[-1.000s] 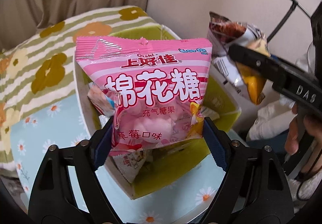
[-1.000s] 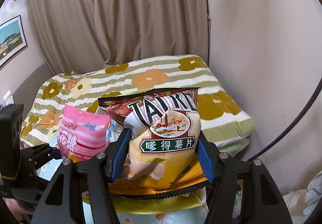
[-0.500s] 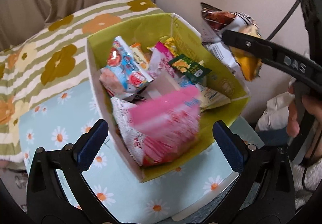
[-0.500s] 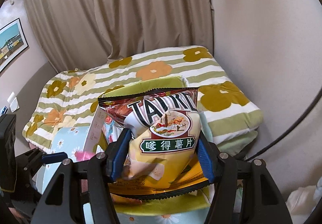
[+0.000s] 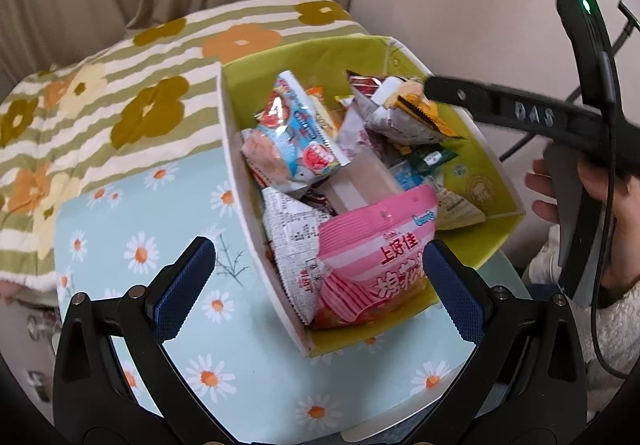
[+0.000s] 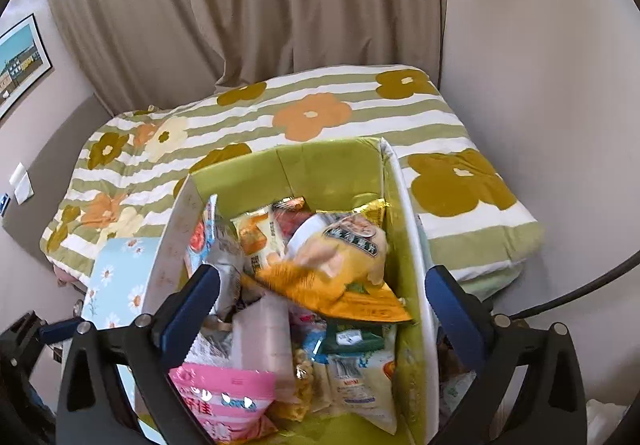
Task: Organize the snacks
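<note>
On the daisy-print table (image 5: 120,229), both grippers' fingers (image 5: 188,277) gape over the box (image 5: 492,181) holding the "上好佳" bag (image 5: 376,265).

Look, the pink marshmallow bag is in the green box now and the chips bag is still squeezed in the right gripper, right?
Not quite. The pink marshmallow bag is in the green box, but the chips bag isn't squeezed: in the right wrist view the right gripper is wide open, and the chips bag lies on the other snacks in the box.
</note>
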